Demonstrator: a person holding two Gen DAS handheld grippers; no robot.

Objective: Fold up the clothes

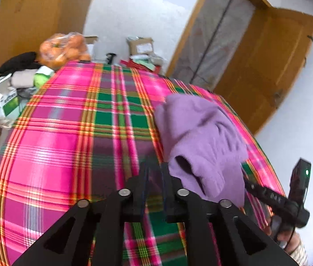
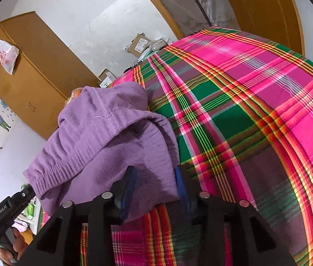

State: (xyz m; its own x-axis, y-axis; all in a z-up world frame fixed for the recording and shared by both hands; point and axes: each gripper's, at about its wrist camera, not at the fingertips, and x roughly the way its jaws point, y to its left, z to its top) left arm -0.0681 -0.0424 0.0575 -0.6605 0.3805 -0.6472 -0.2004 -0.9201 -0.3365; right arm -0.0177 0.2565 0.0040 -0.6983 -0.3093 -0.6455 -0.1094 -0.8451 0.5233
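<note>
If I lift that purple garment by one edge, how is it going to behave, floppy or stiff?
Probably floppy: the purple garment lies bunched in soft folds on the plaid cloth, so a lifted edge would likely drape and sag. Its fuzzy, fleece-like surface suggests it is light and not slippery between the pads. It may drag the cloth beneath slightly if pulled sideways.

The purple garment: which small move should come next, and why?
Probably close the right gripper on the purple garment and lift its edge: fabric lies between its open jaws, and the garment sits crumpled on the plaid cloth, not yet spread. The left gripper, beside it, holds nothing.
</note>
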